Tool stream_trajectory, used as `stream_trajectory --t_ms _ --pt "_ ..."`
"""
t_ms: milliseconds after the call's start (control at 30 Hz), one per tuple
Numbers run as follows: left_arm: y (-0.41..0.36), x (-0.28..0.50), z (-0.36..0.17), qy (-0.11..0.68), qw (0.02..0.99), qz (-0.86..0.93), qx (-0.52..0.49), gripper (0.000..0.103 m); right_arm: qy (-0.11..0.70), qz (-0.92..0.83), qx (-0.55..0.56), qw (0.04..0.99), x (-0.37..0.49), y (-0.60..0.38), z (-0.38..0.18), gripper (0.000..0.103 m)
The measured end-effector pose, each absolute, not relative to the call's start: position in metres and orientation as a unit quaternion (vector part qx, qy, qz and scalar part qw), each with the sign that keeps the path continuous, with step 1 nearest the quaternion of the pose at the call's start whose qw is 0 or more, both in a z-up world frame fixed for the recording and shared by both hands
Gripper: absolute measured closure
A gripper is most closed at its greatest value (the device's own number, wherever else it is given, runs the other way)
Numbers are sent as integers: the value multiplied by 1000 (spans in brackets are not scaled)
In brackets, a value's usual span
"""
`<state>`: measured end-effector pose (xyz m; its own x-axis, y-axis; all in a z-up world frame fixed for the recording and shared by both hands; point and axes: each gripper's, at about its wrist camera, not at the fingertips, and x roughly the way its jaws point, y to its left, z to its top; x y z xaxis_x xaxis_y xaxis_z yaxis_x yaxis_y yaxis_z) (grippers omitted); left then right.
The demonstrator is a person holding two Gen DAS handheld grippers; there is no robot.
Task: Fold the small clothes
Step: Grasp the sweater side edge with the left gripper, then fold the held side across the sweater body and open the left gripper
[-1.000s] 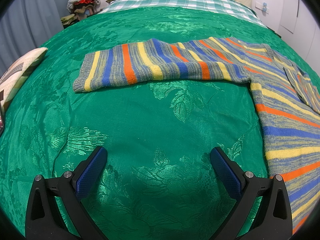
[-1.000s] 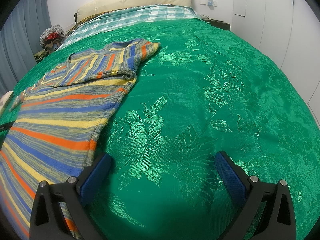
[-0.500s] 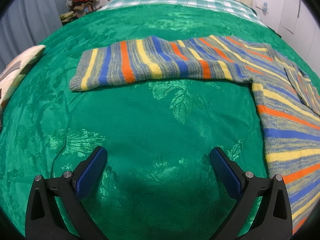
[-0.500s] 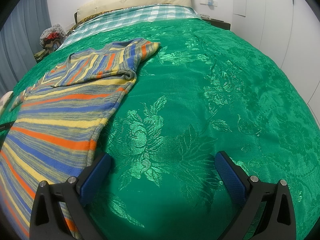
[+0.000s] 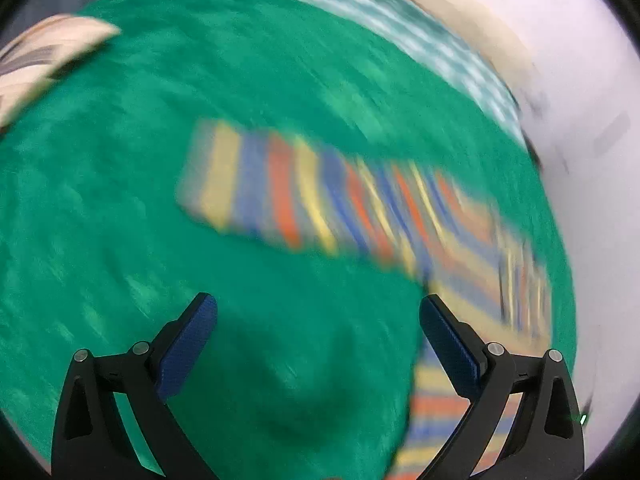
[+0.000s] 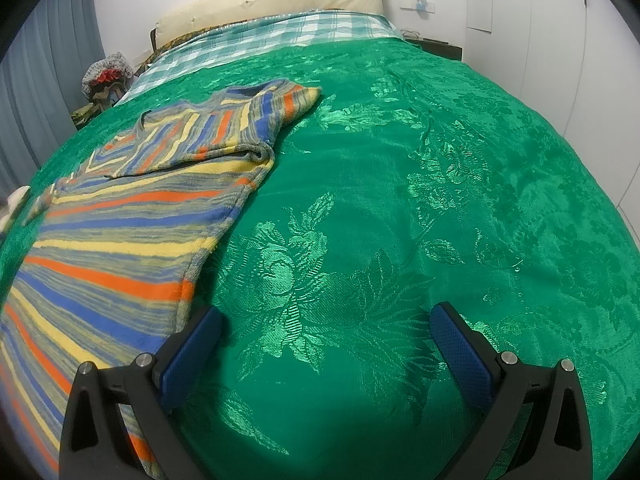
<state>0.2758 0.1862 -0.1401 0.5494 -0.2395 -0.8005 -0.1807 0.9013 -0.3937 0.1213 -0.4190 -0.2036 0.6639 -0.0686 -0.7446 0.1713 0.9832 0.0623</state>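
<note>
green bedspread (image 6: 400,184) under striped sweater (image 6: 120,240)

The left wrist view has gone from sharp to heavily smeared and now sits tilted, so the outstretched sleeve of the blue, orange, yellow and grey striped knit sweater (image 5: 320,208) runs diagonally down to the right instead of level. The cream patterned cushion (image 5: 48,56) has climbed from the left edge to the upper left. White wall fills the right side, and the sweater's body passes behind the right finger (image 5: 448,352).
</note>
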Motion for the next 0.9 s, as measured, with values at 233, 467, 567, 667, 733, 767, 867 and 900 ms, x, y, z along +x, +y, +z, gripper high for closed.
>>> stream_trajectory --t_ms 233,467,567,667,733,767,867,900 --pt "265 359 -192 543 773 17 -327 32 405 -66 63 910 121 -419 -204 0" --pt "239 368 -156 518 808 11 -279 100 405 -65 63 910 121 -419 -203 0" --pt "191 368 -103 489 849 -32 -197 100 404 -66 62 910 121 -418 -204 0" --pt "124 362 -54 469 866 -106 -137 100 404 -65 64 910 121 -419 -204 0" --pt "74 356 -32 459 869 -155 -101 100 404 -65 64 910 121 -419 -204 0" --pt "44 353 -25 458 867 -181 -83 100 404 -66 63 910 121 -419 -204 0" --pt "-37 345 -24 464 852 -240 -42 100 404 -65 64 910 121 -419 -204 0" --pt "-64 341 -30 467 847 -253 -24 100 404 -65 64 910 121 -419 -204 0"
